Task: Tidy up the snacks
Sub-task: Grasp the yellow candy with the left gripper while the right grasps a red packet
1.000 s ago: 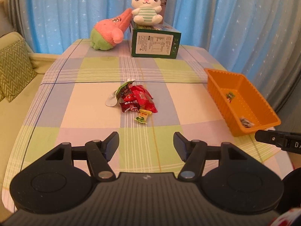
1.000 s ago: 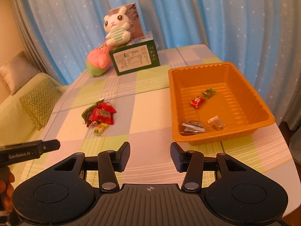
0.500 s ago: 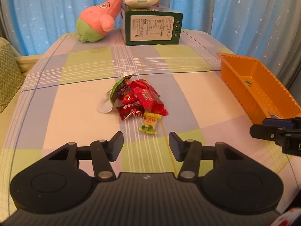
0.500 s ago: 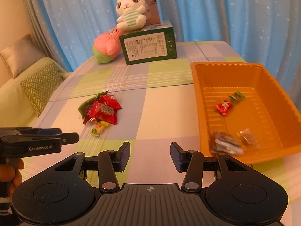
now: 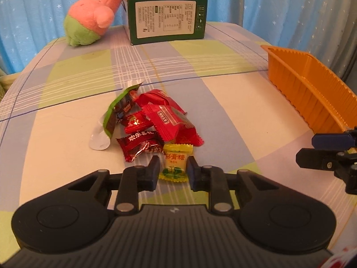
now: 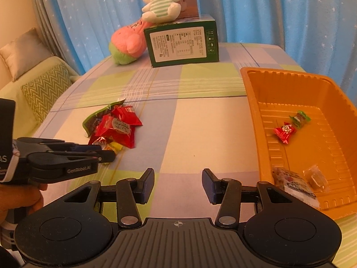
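Observation:
A pile of wrapped snacks (image 5: 156, 120) lies mid-table, mostly red packets plus a green one. At its near edge is a yellow candy (image 5: 175, 164). My left gripper (image 5: 173, 172) is low over the cloth, its jaws closing tight on that candy, pads against both its sides. The right wrist view shows the same gripper (image 6: 107, 154) at the pile (image 6: 116, 127). My right gripper (image 6: 178, 185) is open and holds nothing, hovering over the cloth left of the orange tray (image 6: 254, 102). Inside the tray lie a red candy (image 6: 285, 131), a green candy (image 6: 300, 117) and two packets (image 6: 294, 183).
A green box (image 5: 167, 17) stands at the table's far end with a white rabbit plush (image 6: 160, 0) on top and a pink plush (image 5: 91, 20) beside it. Blue curtains hang behind. A sofa with a zigzag cushion (image 6: 44, 89) is left of the table.
My left gripper came forward and down to the pile and its jaws closed around the yellow candy. My right gripper sank and shifted left, so the tray now sits further right in its view.

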The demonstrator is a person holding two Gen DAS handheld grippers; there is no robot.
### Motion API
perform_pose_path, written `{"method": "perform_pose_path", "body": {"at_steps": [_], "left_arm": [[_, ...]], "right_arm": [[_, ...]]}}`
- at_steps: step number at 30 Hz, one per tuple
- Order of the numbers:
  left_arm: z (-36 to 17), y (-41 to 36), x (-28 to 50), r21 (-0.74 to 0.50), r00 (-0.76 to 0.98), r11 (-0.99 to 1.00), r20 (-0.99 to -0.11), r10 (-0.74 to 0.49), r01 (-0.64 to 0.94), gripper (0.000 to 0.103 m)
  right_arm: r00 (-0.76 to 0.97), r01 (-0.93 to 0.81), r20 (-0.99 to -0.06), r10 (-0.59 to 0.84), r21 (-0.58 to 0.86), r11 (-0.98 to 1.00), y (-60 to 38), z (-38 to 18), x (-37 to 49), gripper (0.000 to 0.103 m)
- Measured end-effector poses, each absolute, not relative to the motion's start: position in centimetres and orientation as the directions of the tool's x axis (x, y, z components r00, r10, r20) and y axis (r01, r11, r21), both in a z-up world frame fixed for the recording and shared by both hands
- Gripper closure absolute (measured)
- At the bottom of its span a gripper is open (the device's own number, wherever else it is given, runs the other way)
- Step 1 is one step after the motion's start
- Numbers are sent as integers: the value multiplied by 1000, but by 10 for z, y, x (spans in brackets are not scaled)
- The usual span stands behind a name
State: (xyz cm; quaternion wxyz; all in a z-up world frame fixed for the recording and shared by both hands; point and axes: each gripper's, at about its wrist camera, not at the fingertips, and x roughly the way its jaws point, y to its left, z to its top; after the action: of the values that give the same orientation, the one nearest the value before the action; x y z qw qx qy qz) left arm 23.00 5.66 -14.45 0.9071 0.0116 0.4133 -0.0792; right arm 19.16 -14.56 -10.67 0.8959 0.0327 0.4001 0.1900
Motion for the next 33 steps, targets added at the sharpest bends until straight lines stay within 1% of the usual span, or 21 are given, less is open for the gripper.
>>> {"method": "perform_pose_path", "body": {"at_steps": [3, 9, 15, 17, 20, 26, 30, 33], "left_arm": [[-143, 61, 229, -63, 648, 988, -749, -139, 139, 85], [-134, 76, 212, -63, 656, 993, -746, -113, 99, 85], [-140, 98, 210, -44, 655, 999, -754, -44, 16, 85], [-140, 106, 208, -63, 662, 998, -748, -41, -9, 85], [-142, 114, 208, -69, 674, 997, -738, -29, -32, 85], [-144, 130, 206, -152, 688, 986, -722, -64, -68, 84], [-143, 130, 204, -157, 694, 985, -717, -62, -74, 78], [-143, 128, 204, -160, 695, 985, -715, -72, -62, 76]], "right_arm": [[604, -324, -707, 368, 204, 924, -142, -108, 196, 55], [597, -378, -697, 397, 192, 906, -124, -108, 208, 55], [574, -488, -690, 442, 146, 861, -91, -113, 224, 55], [556, -525, -694, 457, 133, 841, -81, -117, 232, 55], [549, -588, -694, 465, 75, 805, -64, -122, 239, 55], [558, -698, -691, 460, -91, 711, -32, -133, 245, 55], [566, -732, -694, 446, -173, 659, -18, -143, 248, 55], [579, -749, -683, 445, -231, 621, -9, -149, 248, 55]]}}
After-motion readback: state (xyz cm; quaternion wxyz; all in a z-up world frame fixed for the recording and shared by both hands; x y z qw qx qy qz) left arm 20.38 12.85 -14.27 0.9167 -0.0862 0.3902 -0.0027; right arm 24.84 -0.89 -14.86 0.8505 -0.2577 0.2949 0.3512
